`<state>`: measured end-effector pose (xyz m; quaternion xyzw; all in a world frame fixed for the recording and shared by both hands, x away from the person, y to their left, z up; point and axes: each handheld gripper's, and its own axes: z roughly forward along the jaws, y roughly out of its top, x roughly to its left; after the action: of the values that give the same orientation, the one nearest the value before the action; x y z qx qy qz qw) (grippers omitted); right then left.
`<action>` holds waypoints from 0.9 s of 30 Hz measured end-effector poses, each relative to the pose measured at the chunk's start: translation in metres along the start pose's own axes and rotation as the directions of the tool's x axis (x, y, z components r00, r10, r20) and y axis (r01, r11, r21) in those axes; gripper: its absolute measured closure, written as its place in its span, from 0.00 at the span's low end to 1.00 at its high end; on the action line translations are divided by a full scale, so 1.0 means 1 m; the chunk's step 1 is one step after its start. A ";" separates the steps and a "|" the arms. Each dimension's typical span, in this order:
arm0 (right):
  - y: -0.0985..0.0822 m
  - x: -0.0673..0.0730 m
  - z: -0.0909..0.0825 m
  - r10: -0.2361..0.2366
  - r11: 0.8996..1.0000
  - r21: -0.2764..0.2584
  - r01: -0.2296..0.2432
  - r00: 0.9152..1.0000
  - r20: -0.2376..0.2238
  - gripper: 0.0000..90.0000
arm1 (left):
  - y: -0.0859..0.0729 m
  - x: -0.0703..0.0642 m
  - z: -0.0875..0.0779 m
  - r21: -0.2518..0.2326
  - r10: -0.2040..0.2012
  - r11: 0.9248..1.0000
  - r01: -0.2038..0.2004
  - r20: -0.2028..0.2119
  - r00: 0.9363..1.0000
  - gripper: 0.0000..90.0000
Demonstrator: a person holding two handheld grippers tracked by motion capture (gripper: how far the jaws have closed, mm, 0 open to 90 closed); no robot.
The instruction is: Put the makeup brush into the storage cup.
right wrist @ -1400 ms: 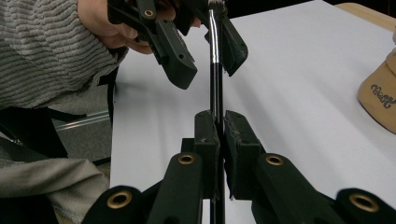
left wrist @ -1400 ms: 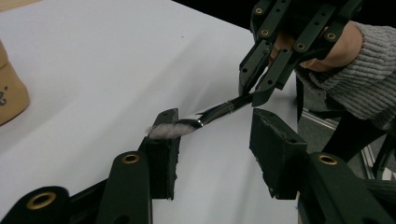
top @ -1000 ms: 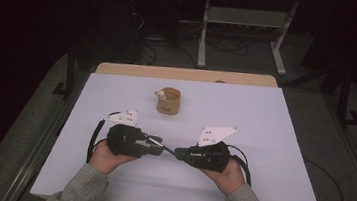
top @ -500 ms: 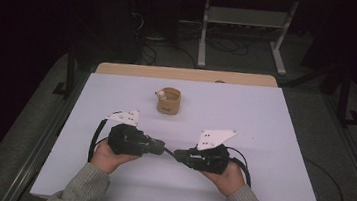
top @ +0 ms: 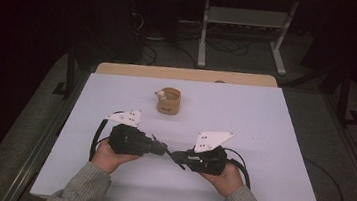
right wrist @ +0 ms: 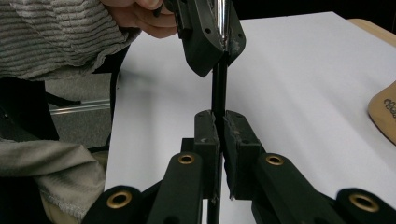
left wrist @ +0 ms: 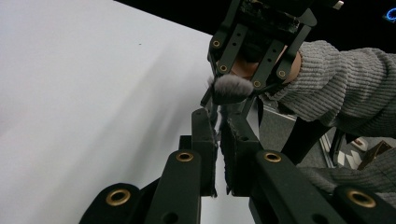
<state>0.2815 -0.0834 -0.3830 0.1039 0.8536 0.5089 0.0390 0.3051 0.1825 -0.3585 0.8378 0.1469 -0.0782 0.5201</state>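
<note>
A slim black-handled makeup brush with a grey bristle tuft spans the gap between both grippers, on the person's side of the tan cylindrical cup on the white table. The left gripper, its jaws having just been closing, clamps the brush; the right gripper is also closed on it.

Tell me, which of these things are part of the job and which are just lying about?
In the job:
- brush, held between both grippers
- left gripper, its jaws have just been closing on the brush
- right gripper, shut on the brush handle

Lying about:
- brown cup, standing apart on the table
- cables on the floor beyond
</note>
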 end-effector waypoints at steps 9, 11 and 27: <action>0.000 -0.003 0.002 0.028 0.999 0.016 -0.028 0.999 -0.028 0.86 | 0.004 -0.002 0.000 0.041 0.014 0.999 -0.013 -0.025 1.000 0.94; 0.001 -0.004 0.001 0.029 0.999 0.028 -0.029 0.999 -0.024 0.85 | 0.006 -0.002 0.001 0.054 0.021 0.998 -0.019 -0.030 0.999 0.94; 0.027 -0.004 0.014 -0.015 0.984 0.176 0.020 1.000 -0.028 0.84 | 0.017 -0.008 0.013 0.168 0.077 0.983 -0.066 -0.056 0.995 0.93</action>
<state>0.2915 -0.0598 -0.3660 0.0929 0.8966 0.4323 0.0229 0.3036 0.1626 -0.3471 0.8850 0.1257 -0.0453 0.4460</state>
